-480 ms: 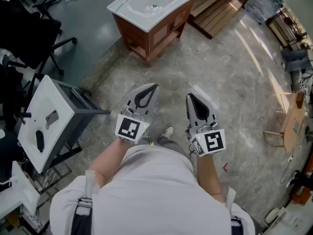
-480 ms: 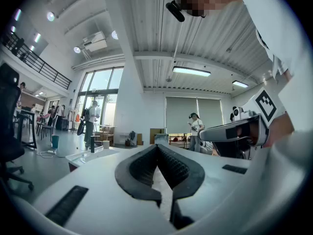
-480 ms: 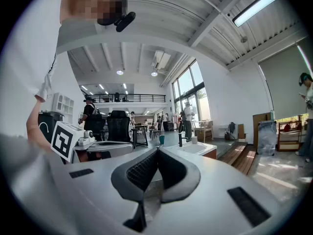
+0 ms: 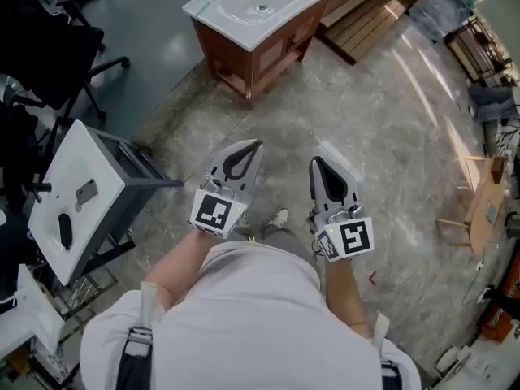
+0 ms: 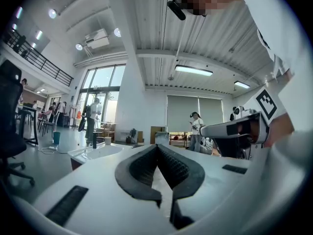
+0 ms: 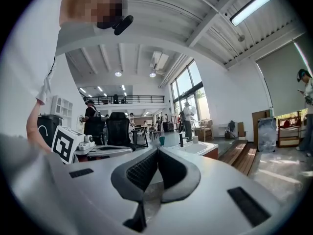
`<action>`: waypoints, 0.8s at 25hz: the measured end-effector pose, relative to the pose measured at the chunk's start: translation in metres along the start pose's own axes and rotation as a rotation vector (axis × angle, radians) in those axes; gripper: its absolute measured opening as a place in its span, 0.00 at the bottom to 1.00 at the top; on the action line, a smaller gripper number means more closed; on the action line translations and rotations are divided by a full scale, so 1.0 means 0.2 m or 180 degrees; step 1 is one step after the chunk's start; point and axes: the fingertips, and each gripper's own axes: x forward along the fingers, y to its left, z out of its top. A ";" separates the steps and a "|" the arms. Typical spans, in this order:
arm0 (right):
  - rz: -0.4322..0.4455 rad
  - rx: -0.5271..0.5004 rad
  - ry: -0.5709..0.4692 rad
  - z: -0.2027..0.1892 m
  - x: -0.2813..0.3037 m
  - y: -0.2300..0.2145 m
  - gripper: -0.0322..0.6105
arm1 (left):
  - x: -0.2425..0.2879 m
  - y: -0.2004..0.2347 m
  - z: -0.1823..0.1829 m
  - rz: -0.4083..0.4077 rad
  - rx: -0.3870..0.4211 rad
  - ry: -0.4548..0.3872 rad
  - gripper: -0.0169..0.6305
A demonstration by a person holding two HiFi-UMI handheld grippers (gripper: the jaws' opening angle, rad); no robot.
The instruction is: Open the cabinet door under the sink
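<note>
The cabinet door (image 4: 270, 55) shifts only slightly in view; your left tool (image 4: 254, 145) and right tool (image 4: 315, 162) stay closed, empty, far from it.

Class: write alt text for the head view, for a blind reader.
From above, a person holds the left gripper and right gripper, both shut and empty, over a stone floor. Ahead stands a closed wooden cabinet under a white sink.

Ahead of both jaws bare stone floor (image 4: 357, 112) lies open as far as the sink cabinet (image 4: 272, 51). Left of the left gripper (image 4: 253, 146) stands a white-topped grey stand (image 4: 101, 165); right of the right gripper (image 4: 318, 162) the floor is open
</note>
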 end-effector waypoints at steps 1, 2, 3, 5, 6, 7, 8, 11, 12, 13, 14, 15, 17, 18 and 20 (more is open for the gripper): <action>-0.0004 0.0009 -0.0023 0.01 0.00 -0.02 0.10 | 0.01 0.00 0.00 0.0003 -0.0001 0.0014 0.04; -0.0008 -0.0006 -0.0030 0.01 -0.01 -0.04 0.10 | 0.03 -0.02 -0.01 0.0007 0.0002 0.0030 0.04; -0.0010 -0.0040 -0.0023 0.02 -0.03 -0.07 0.10 | 0.05 -0.03 -0.02 0.0018 0.0008 0.0047 0.04; -0.0001 -0.0101 -0.0006 0.01 -0.06 -0.15 0.10 | 0.11 -0.07 -0.04 0.0062 0.0017 0.0083 0.04; 0.0015 -0.0113 -0.0001 0.01 -0.08 -0.19 0.10 | 0.15 -0.10 -0.06 0.0087 0.0017 0.0103 0.04; 0.0036 -0.0116 -0.0001 0.01 -0.10 -0.24 0.10 | 0.19 -0.13 -0.08 0.0102 0.0020 0.0126 0.04; 0.0058 -0.0113 -0.0012 0.01 -0.13 -0.29 0.10 | 0.23 -0.17 -0.09 0.0101 0.0033 0.0144 0.04; 0.0081 -0.0099 -0.0070 0.01 -0.19 -0.44 0.10 | 0.32 -0.26 -0.11 0.0121 0.0087 0.0145 0.04; 0.0088 -0.0106 -0.0058 -0.01 -0.20 -0.49 0.10 | 0.35 -0.27 -0.11 0.0162 0.0072 0.0142 0.04; 0.0100 -0.0108 -0.0034 -0.02 -0.20 -0.53 0.10 | 0.38 -0.27 -0.11 0.0210 0.0047 0.0145 0.04; 0.0113 -0.0098 -0.0015 -0.03 -0.21 -0.57 0.10 | 0.41 -0.28 -0.12 0.0251 0.0028 0.0152 0.04; 0.0127 -0.0085 -0.0004 -0.04 -0.21 -0.60 0.10 | 0.43 -0.29 -0.12 0.0278 0.0019 0.0162 0.04; 0.0151 -0.0070 0.0000 -0.04 -0.21 -0.66 0.10 | 0.47 -0.30 -0.13 0.0303 0.0011 0.0182 0.04; 0.0157 -0.0066 -0.0006 -0.05 -0.20 -0.68 0.10 | 0.50 -0.29 -0.14 0.0309 0.0005 0.0187 0.04; 0.0155 -0.0065 -0.0028 -0.05 -0.15 -0.74 0.10 | 0.56 -0.26 -0.17 0.0313 -0.0004 0.0200 0.04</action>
